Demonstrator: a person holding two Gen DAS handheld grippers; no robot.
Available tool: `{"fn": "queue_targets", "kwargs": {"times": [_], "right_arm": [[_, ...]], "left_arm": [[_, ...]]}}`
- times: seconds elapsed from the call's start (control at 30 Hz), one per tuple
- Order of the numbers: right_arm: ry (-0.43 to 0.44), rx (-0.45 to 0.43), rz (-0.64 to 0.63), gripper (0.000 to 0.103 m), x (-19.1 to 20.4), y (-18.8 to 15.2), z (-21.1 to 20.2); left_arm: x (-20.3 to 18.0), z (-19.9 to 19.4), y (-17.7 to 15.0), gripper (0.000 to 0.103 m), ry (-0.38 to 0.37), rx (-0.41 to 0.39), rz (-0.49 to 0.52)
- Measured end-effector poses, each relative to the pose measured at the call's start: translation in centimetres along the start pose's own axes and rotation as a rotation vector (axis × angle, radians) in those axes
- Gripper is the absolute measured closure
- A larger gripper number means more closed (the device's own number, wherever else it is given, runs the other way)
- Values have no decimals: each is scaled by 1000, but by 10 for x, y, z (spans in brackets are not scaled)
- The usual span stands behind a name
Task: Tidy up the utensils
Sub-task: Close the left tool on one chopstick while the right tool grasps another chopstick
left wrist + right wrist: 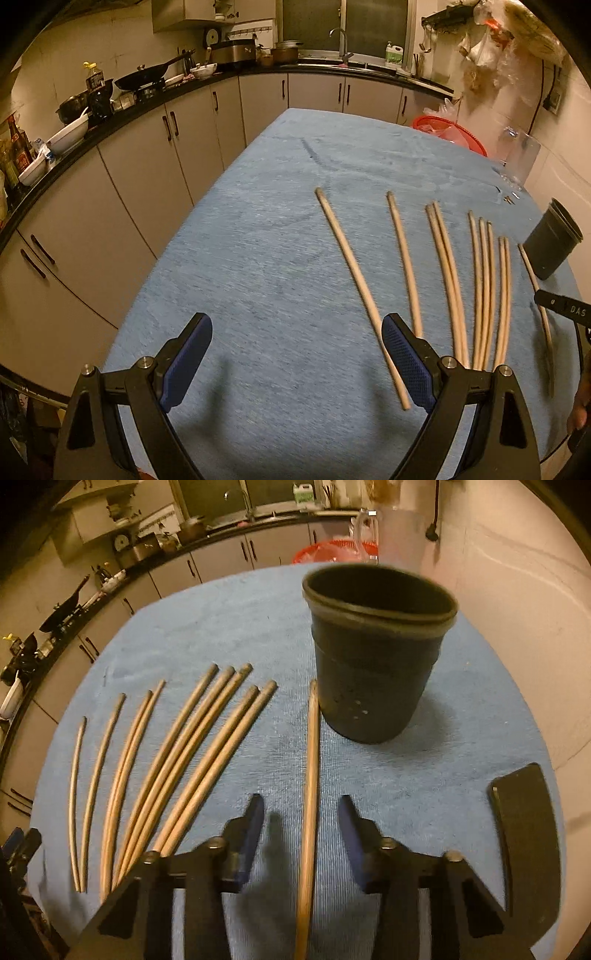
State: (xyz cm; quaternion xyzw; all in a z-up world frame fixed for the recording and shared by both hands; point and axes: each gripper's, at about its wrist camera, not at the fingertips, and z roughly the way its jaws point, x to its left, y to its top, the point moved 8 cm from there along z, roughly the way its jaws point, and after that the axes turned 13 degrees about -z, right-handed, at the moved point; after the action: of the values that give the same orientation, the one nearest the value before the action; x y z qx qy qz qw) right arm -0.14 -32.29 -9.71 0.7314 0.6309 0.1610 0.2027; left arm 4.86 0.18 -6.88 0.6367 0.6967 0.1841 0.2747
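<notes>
Both grippers sit spread wide with nothing held: my right gripper straddles the lone pale wooden chopstick lying just left of the upright dark plastic holder cup, while my left gripper hovers over the blue cloth-covered table, further left of that cup. I judge the chopstick light, stiff and smooth enough to roll, so I'd pinch it near mid-length.
</notes>
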Motion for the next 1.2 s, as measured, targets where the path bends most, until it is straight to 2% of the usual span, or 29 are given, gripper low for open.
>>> {"fn": "queue_targets", "kwargs": {"times": [0.07,0.1,0.2,0.3,0.4,0.5,0.63,0.7,0.8,0.83,0.87,0.9,1.03,1.13,1.2], "right_arm": [[-7,21,-3,69,-2,-1,8],[-14,14,-11,78,-2,1,8],[14,37,-51,86,6,1,6],[54,53,-104,87,19,-1,2],[135,77,-142,86,33,-10,-1],[123,81,-146,85,32,-9,-8],[106,70,-110,84,21,4,-8],[111,65,-96,84,20,8,-6],[114,48,-86,84,21,10,-6],[102,47,-90,84,19,16,-1],[110,45,-82,84,19,16,-1],[116,46,-70,84,18,16,-2],[123,41,-38,84,15,22,-6],[108,53,-24,84,13,30,2],[107,69,-21,84,14,34,9]], "left_arm": [[3,4,5,10,-3,15,-4],[5,6,8,10,-7,23,-9],[7,13,17,10,-20,53,-19],[7,17,26,10,-29,72,-25],[2,21,33,12,-51,101,-21],[-5,31,41,13,-86,156,-17],[-13,48,54,28,-119,247,-55],[-21,59,62,28,-137,287,-54],[-27,75,74,31,-130,323,-66],[-30,81,76,36,-124,337,-57],[-30,88,78,47,-98,351,-66],[-32,95,80,50,-78,367,-74],[-38,119,80,51,-5,400,-46],[-45,122,84,53,42,365,-6],[-48,124,84,56,47,370,4]]}}
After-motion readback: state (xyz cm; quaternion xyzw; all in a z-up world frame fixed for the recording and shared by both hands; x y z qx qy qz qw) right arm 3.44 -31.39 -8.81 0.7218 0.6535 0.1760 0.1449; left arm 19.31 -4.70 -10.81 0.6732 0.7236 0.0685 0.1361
